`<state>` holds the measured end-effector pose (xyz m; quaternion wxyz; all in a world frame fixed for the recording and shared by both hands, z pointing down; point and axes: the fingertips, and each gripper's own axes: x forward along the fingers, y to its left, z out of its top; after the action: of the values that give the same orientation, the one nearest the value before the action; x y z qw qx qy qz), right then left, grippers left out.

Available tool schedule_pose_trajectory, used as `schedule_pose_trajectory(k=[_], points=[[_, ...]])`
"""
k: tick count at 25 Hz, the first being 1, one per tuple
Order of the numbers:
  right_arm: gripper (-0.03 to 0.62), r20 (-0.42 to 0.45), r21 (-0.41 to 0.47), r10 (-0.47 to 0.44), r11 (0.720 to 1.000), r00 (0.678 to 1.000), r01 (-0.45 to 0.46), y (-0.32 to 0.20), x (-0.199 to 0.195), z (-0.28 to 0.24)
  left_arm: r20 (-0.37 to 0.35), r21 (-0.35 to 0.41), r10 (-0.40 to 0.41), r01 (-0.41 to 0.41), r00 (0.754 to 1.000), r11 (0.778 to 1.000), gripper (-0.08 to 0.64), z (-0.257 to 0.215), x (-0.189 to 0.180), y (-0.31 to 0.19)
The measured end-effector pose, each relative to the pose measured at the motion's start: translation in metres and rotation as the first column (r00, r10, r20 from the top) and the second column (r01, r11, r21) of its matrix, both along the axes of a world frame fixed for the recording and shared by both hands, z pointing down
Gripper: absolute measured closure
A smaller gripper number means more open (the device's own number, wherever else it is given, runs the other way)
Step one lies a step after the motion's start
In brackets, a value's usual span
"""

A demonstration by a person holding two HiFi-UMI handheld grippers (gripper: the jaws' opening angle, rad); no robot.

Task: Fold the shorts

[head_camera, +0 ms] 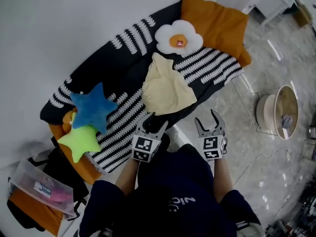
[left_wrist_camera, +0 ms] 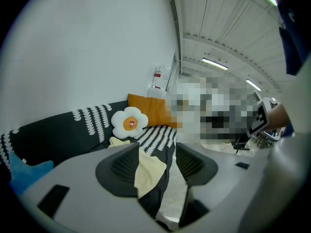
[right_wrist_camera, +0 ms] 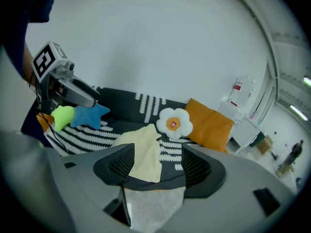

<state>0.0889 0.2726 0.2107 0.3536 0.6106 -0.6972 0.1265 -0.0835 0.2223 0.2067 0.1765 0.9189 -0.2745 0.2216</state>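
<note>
Just beyond the moderately parted, empty fingers of the left gripper (head_camera: 155, 121) and right gripper (head_camera: 206, 118), the pale yellow shorts (head_camera: 167, 90) lie crumpled on the striped sofa (head_camera: 123, 58), probably soft, light, limp, and best pinched at their two nearest corners.

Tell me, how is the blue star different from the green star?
The blue star is deep blue; the green star is bright lime. The blue star looks bigger than the green star. Both are soft, star-shaped cushions lying side by side.
</note>
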Motion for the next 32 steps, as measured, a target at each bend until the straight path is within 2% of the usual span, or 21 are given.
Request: schedule_pose_trajectory(k=[2, 5, 9, 12, 16, 18, 21, 23, 25, 27, 28, 30, 32], points=[[0.302, -0.021, -0.01, 0.027, 1.0, 0.999, -0.028, -0.01, 0.011, 0.005, 0.004, 0.0, 0.038, -0.038, 0.999, 0.999, 0.324, 0.002, 0.004, -0.009], [0.313, 0.018, -0.024, 0.022, 0.999, 1.0, -0.021, -0.022, 0.009, 0.01, 0.049, 0.002, 0.055, -0.055, 0.997, 0.998, 0.324, 0.008, -0.001, -0.022], [0.311, -0.006, -0.094, -0.109, 0.99, 0.994, 0.108, -0.029, -0.003, 0.033, 0.149, -0.026, 0.068, -0.065, 0.987, 0.998, 0.324, 0.035, -0.011, -0.028], [0.311, -0.005, -0.163, -0.222, 0.962, 0.975, 0.218, -0.036, -0.006, 0.064, 0.238, -0.058, 0.081, -0.069, 0.968, 0.996, 0.324, 0.066, -0.018, -0.03], [0.31, 0.01, -0.268, -0.378, 0.891, 0.926, 0.367, -0.046, -0.003, 0.108, 0.352, -0.116, 0.06, -0.02, 0.934, 0.993, 0.324, 0.108, -0.027, -0.027], [0.311, 0.023, -0.306, -0.428, 0.857, 0.903, 0.414, -0.052, 0.002, 0.129, 0.395, -0.14, 0.057, -0.002, 0.917, 0.99, 0.324, 0.132, -0.031, -0.03], [0.316, 0.057, -0.351, -0.478, 0.812, 0.877, 0.465, -0.061, 0.011, 0.165, 0.481, -0.16, 0.113, -0.04, 0.87, 0.986, 0.324, 0.174, -0.033, -0.039], [0.322, 0.08, -0.391, -0.528, 0.763, 0.845, 0.514, -0.057, 0.01, 0.192, 0.532, -0.185, 0.139, -0.045, 0.835, 0.982, 0.324, 0.2, -0.042, -0.039], [0.322, 0.075, -0.434, -0.599, 0.7, 0.797, 0.567, -0.054, 0.009, 0.22, 0.566, -0.204, 0.163, -0.054, 0.808, 0.977, 0.324, 0.227, -0.049, -0.042], [0.324, 0.065, -0.468, -0.66, 0.643, 0.749, 0.607, -0.051, 0.006, 0.249, 0.599, -0.214, 0.203, -0.089, 0.775, 0.973, 0.335, 0.255, -0.053, -0.048], [0.324, 0.071, -0.481, -0.672, 0.624, 0.737, 0.616, -0.049, 0.006, 0.262, 0.611, -0.223, 0.229, -0.113, 0.758, 0.968, 0.337, 0.269, -0.053, -0.047], [0.33, 0.094, -0.504, -0.661, 0.613, 0.744, 0.608, -0.048, 0.009, 0.288, 0.625, -0.252, 0.287, -0.161, 0.726, 0.954, 0.337, 0.296, -0.052, -0.04], [0.337, 0.113, -0.518, -0.627, 0.624, 0.771, 0.584, -0.049, 0.014, 0.308, 0.635, -0.277, 0.324, -0.186, 0.701, 0.943, 0.337, 0.321, -0.052, -0.033]])
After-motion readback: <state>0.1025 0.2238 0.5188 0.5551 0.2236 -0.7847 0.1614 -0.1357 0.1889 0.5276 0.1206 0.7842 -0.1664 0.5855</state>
